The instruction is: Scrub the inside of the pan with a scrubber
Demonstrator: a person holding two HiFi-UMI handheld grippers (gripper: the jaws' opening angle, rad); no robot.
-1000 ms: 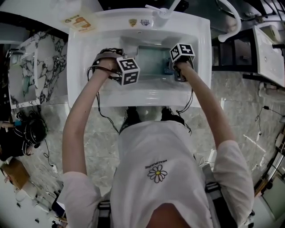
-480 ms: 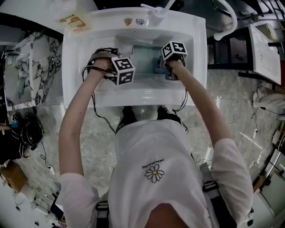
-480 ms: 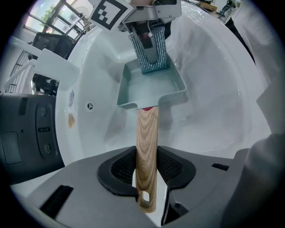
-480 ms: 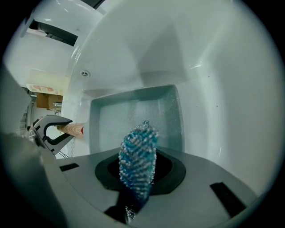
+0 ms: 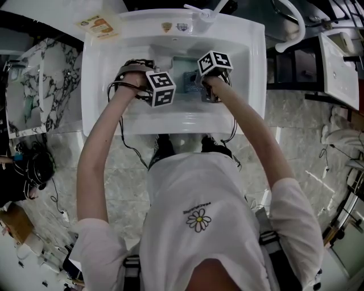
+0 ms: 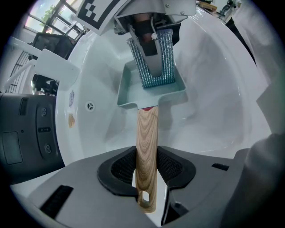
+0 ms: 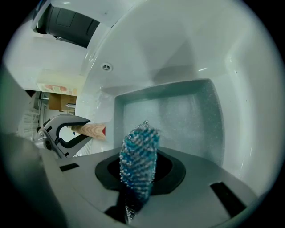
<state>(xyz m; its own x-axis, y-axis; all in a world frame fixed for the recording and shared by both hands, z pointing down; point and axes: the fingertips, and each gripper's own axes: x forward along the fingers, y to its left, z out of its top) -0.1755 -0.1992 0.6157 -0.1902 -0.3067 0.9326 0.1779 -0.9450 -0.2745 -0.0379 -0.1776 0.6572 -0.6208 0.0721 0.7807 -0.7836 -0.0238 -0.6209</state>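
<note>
A square pale-teal pan [image 6: 151,91] with a wooden handle [image 6: 146,151] lies in the white sink [image 5: 108,68]. My left gripper [image 6: 147,168] is shut on the handle near its end and holds the pan steady. My right gripper [image 7: 139,176] is shut on a blue and silver mesh scrubber [image 7: 139,156]. In the left gripper view the scrubber [image 6: 154,67] reaches down into the pan onto its bottom. In the right gripper view the pan [image 7: 187,116] fills the middle, its inside speckled and wet. In the head view both marker cubes sit over the basin, left [image 5: 161,88] and right [image 5: 214,62].
The sink's walls close in around the pan on all sides. A faucet [image 5: 206,11] stands at the far rim, and an overflow hole [image 6: 90,106] is in the basin wall. A printed card [image 5: 98,25] lies on the counter at the far left.
My right gripper has slid left across the pan with the scrubber, toward the left gripper. The left gripper and the pan handle have stayed put.
</note>
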